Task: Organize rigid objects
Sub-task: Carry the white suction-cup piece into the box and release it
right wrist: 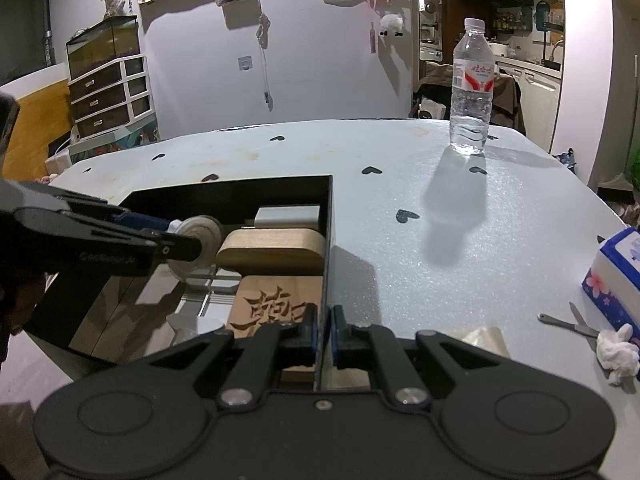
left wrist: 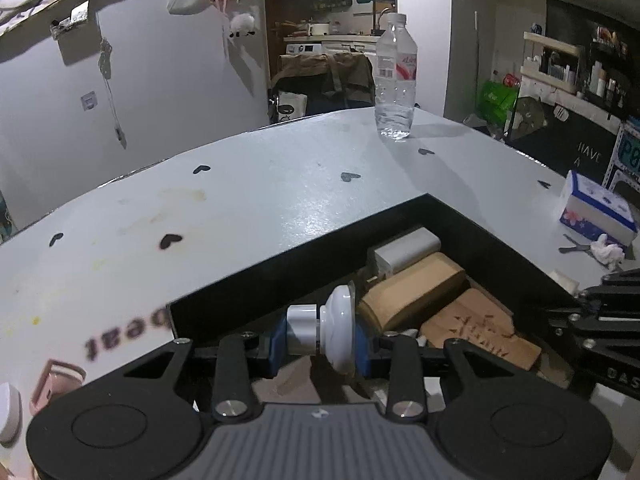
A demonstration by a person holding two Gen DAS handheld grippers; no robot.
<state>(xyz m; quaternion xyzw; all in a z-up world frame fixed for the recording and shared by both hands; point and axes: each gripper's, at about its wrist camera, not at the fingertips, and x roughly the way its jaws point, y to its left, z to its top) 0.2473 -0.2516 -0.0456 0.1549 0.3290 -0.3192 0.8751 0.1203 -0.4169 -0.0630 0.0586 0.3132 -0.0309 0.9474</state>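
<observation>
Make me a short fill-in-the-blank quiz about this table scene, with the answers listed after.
1. The left gripper is shut on a white ____ object.
2. The right gripper is clamped on the wall of the ____ box.
3. The water bottle stands ____ on the table.
4. The carved wooden block lies ____ the box.

Answers: round; black; upright; inside

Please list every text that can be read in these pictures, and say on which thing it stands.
"HAVE A": dark board at right.
"P0": sign, cut off by the picture's edge.
Bottle label: red characters, too blurred.
Wooden plaque: carved character, unclear.
Table print: upside down, blurred.
</observation>
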